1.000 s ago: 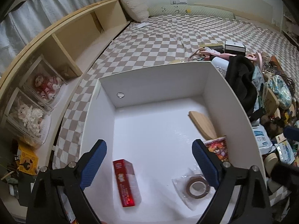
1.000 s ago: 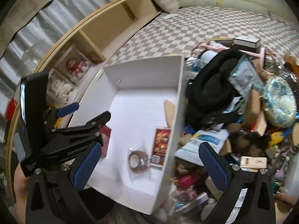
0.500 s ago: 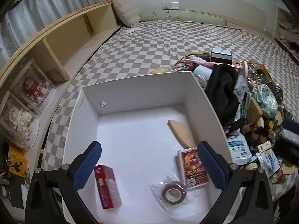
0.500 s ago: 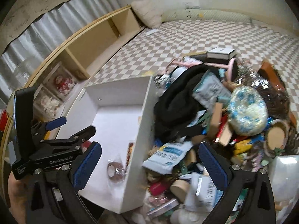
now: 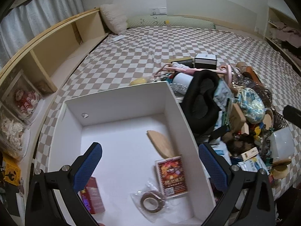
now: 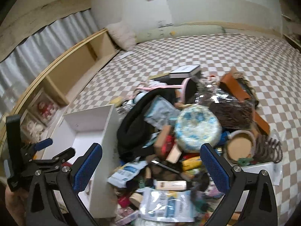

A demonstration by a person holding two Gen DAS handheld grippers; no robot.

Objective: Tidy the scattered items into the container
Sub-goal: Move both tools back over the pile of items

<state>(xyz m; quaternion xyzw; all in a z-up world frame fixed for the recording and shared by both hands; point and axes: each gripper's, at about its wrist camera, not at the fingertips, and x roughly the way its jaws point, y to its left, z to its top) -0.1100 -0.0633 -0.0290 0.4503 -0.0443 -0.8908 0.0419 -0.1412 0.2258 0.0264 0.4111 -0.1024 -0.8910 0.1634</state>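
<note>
Container (image 5: 120,98) holds four items, one tape roll (image 5: 150,202); both tools (image 5: 150,169) (image 6: 150,169) gape, empty

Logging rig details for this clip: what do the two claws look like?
Both match: the left claw and right claw have black angled frames with silver bolts and blue textured pads. From the right view, the left one's black body bears a blue lever. No cables or sleeves show.
</note>
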